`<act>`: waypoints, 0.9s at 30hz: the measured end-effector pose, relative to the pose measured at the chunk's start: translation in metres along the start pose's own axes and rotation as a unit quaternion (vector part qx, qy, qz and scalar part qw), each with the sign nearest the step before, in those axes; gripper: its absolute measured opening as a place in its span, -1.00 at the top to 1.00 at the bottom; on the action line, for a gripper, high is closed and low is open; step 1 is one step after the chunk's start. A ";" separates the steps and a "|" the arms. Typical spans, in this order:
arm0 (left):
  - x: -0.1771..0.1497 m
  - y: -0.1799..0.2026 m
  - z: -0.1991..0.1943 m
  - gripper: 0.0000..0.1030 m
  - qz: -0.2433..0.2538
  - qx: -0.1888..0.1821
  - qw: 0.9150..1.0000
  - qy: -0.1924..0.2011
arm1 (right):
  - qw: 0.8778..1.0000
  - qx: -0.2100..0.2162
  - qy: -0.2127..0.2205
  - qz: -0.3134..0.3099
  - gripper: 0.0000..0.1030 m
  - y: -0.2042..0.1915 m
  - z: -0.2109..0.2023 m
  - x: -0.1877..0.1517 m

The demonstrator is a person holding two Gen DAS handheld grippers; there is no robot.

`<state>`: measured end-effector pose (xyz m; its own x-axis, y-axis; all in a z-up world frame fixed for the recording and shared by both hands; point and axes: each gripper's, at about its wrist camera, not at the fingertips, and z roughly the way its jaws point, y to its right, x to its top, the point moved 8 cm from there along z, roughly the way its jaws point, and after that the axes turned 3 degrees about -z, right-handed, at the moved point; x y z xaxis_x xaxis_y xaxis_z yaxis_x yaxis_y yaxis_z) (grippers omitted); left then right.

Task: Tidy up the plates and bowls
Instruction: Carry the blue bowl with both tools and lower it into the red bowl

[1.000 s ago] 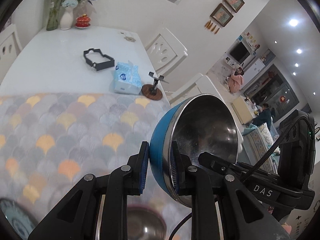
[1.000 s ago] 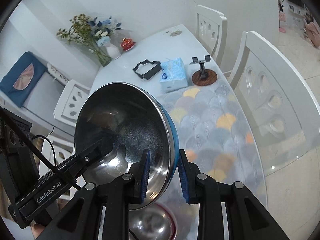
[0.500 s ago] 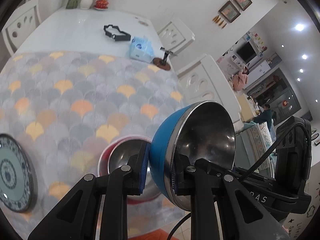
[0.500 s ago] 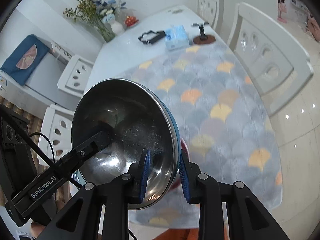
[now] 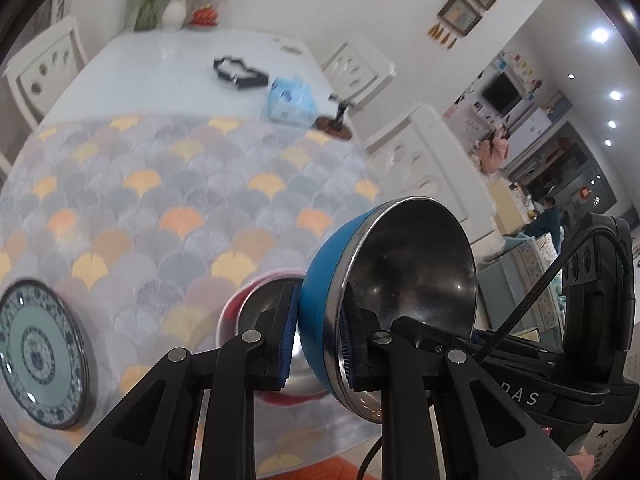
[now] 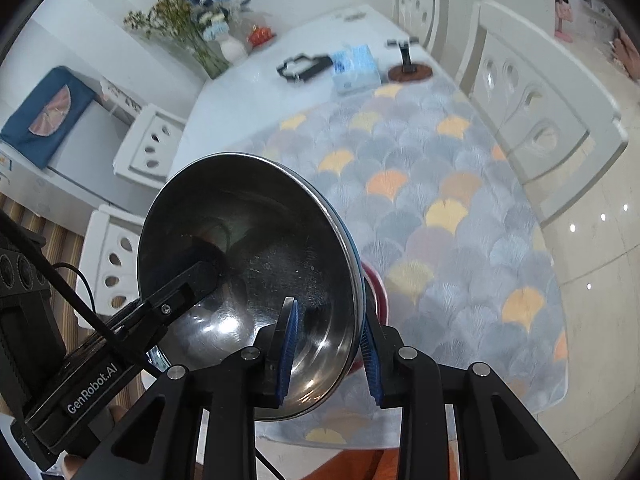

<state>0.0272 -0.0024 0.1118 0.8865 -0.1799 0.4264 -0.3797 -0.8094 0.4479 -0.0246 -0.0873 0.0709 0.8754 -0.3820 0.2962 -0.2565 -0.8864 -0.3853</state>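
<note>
Left wrist view first: your left gripper point(image 5: 318, 334) has its blue pads pinched tight on the rim of the blue-skinned, steel-lined bowl point(image 5: 404, 280), one pad on the blue outside, one inside, and the bowl is tilted on edge in the air. Your right gripper point(image 6: 328, 346) grips the opposite rim of the same bowl point(image 6: 248, 276); its jaws stand a little wider, one pad inside against the steel and one outside the rim, though the rim hides where that outer pad meets the blue wall. Each gripper shows in the other's view reaching into the bowl. Just below and behind the bowl sits a red-walled steel bowl point(image 5: 256, 304) on the table, mostly covered by your fingers and the held bowl; in the right view only a red sliver point(image 6: 376, 288) peeks out. To the left, a round teal-and-white patterned plate point(image 5: 40, 354) lies flat near the table edge, partly cut off by the lens border. Both rest on the fan-patterned grey and orange tablecloth point(image 5: 168, 192). Farther back, blurred, lie a blue tissue pack point(image 5: 290, 98), a black frame-like object point(image 5: 240, 74) you cannot make out clearly, and a small stand on a round wooden base point(image 5: 334, 126).
</note>
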 end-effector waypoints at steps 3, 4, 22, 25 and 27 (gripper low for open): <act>-0.014 -0.016 0.015 0.70 -0.018 0.006 1.000 -0.021 | 0.999 0.001 -0.032 0.007 0.42 0.005 0.023 -0.013; -0.019 -0.021 0.021 0.70 -0.023 0.010 0.999 -0.029 | 0.999 0.000 -0.040 0.008 0.42 0.006 0.028 -0.017; -0.030 -0.034 0.058 0.66 0.000 0.052 0.997 -0.061 | 0.996 -0.017 -0.085 0.015 0.42 0.022 0.068 -0.024; -0.028 -0.034 0.060 0.62 0.003 0.055 0.997 -0.062 | 0.996 -0.018 -0.087 0.015 0.42 0.022 0.068 -0.024; -0.028 -0.035 0.060 0.60 0.001 0.056 0.997 -0.061 | 0.996 -0.018 -0.086 0.014 0.42 0.022 0.068 -0.024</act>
<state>0.0319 -0.0028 0.0367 0.9141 -0.2430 0.3245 -0.3556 -0.8651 0.3538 -0.0235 -0.0798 -0.0044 0.9243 -0.3588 0.1299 -0.2935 -0.8861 -0.3588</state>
